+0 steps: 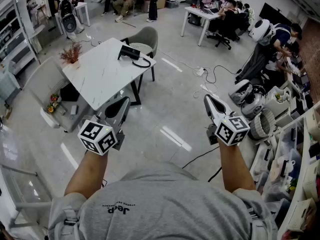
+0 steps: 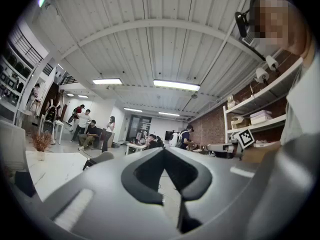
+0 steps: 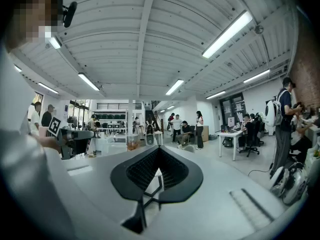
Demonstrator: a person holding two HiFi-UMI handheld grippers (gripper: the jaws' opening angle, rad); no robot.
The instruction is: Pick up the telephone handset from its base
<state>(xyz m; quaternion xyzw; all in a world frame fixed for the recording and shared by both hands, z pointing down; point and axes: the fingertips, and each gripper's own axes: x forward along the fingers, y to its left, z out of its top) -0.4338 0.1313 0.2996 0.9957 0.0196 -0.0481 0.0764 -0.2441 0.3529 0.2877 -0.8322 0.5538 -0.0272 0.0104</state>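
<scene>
Black handset [image 1: 130, 52] well beyond left gripper [image 1: 122, 103]

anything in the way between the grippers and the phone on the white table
Nothing visible. The phone sits at the far end of the table. Only bare tabletop and open floor lie between it and the left gripper and right gripper. The plant stands aside.

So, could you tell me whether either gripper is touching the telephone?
No, the telephone lies on the table, while the left gripper and right gripper are over the floor, apart from it.
</scene>
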